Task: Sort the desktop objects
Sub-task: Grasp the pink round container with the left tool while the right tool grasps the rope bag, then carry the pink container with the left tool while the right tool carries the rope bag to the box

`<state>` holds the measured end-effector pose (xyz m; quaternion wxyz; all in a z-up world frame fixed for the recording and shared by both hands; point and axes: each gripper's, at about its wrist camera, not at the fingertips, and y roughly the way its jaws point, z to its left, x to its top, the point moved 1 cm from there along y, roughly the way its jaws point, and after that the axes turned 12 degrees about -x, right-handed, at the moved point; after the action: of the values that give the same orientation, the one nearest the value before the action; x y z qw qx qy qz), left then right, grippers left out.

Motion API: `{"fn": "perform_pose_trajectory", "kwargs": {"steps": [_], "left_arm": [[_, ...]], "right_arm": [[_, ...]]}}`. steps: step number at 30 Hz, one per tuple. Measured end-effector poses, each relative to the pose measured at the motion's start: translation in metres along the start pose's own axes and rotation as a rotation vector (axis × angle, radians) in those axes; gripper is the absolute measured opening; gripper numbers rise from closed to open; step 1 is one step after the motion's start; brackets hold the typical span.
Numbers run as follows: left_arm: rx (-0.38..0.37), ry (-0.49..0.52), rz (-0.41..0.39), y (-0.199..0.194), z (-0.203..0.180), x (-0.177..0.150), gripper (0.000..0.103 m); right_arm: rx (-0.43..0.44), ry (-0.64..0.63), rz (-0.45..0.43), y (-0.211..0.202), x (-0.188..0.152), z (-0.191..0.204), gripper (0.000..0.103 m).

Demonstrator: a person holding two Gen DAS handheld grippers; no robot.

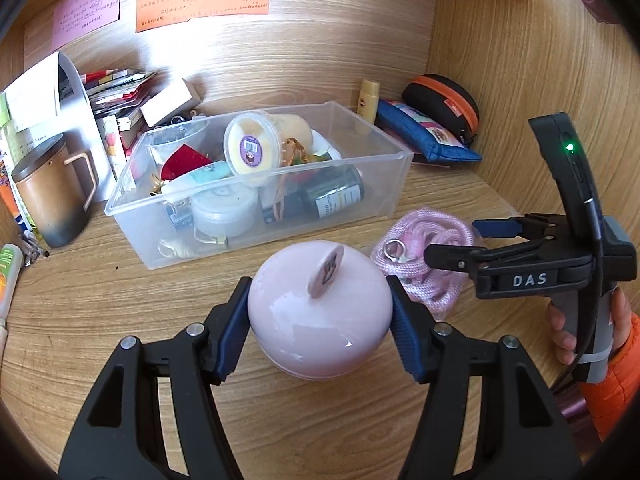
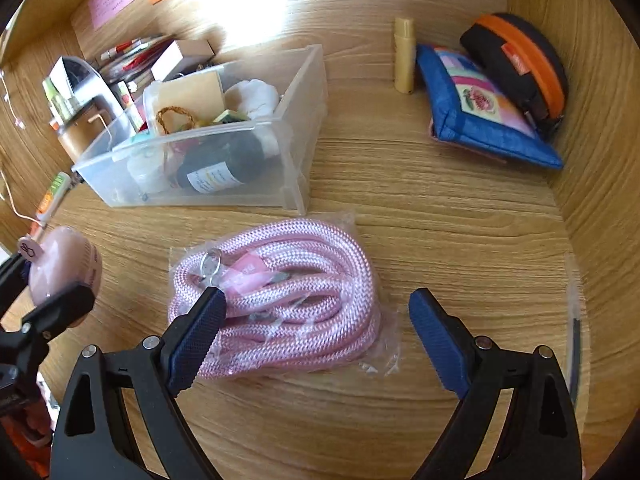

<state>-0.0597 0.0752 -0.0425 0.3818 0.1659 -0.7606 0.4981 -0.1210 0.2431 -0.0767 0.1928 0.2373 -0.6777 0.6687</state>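
Note:
My left gripper [image 1: 319, 316] is shut on a round pink container [image 1: 320, 312] with a small tag on top, held above the wooden desk. The same pink container [image 2: 66, 268] shows at the left edge of the right wrist view. A coil of pink rope in a clear bag [image 2: 280, 296] lies on the desk. My right gripper [image 2: 316, 338] hovers open over it, with its fingers on either side of the coil and not pressing it. In the left wrist view the right gripper [image 1: 452, 242] reaches in from the right over the pink rope [image 1: 424, 264].
A clear plastic bin [image 1: 384, 196] full of jars and small items stands behind. A brown mug [image 1: 52, 192] and stacked papers sit at the left. A blue pouch [image 2: 480, 116], a black-and-orange case [image 2: 520, 64] and a yellow tube [image 2: 404, 56] rest by the right wall.

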Motion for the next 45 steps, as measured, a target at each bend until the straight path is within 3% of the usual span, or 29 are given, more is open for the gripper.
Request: {"fn": "perform_pose_trajectory", "kwargs": {"steps": [5, 11, 14, 17, 19, 21, 24, 35, 45], "left_arm": [[0.015, -0.005, 0.022, 0.010, 0.008, 0.003, 0.063], [0.031, -0.006, 0.044, 0.024, 0.013, 0.004, 0.063], [0.035, -0.007, 0.063, 0.030, 0.014, 0.001, 0.063], [0.039, -0.003, 0.074, 0.034, 0.014, 0.000, 0.063], [0.044, -0.002, 0.076, 0.035, 0.015, 0.000, 0.063], [0.044, -0.005, 0.082, 0.036, 0.016, 0.000, 0.063], [0.060, 0.004, 0.090, 0.038, 0.016, -0.001, 0.063], [0.094, 0.000, 0.135, 0.043, 0.022, -0.002, 0.063], [0.081, -0.043, 0.101, 0.034, 0.028, -0.002, 0.063]], "right_arm": [[0.089, 0.025, 0.035, 0.009, 0.003, -0.003, 0.093], [0.091, -0.018, 0.014, 0.006, 0.001, 0.008, 0.094], [0.136, -0.039, 0.010, 0.004, 0.000, 0.012, 0.073], [0.129, -0.045, 0.001, 0.002, -0.001, 0.013, 0.071], [0.131, -0.036, -0.003, 0.000, -0.001, 0.012, 0.056], [0.143, -0.026, -0.008, -0.003, -0.001, 0.010, 0.034], [0.126, -0.044, -0.023, -0.005, -0.003, 0.013, 0.026], [0.125, -0.072, -0.045, -0.008, -0.006, 0.021, 0.023], [0.135, -0.104, -0.124, -0.033, -0.001, 0.027, 0.021]]}}
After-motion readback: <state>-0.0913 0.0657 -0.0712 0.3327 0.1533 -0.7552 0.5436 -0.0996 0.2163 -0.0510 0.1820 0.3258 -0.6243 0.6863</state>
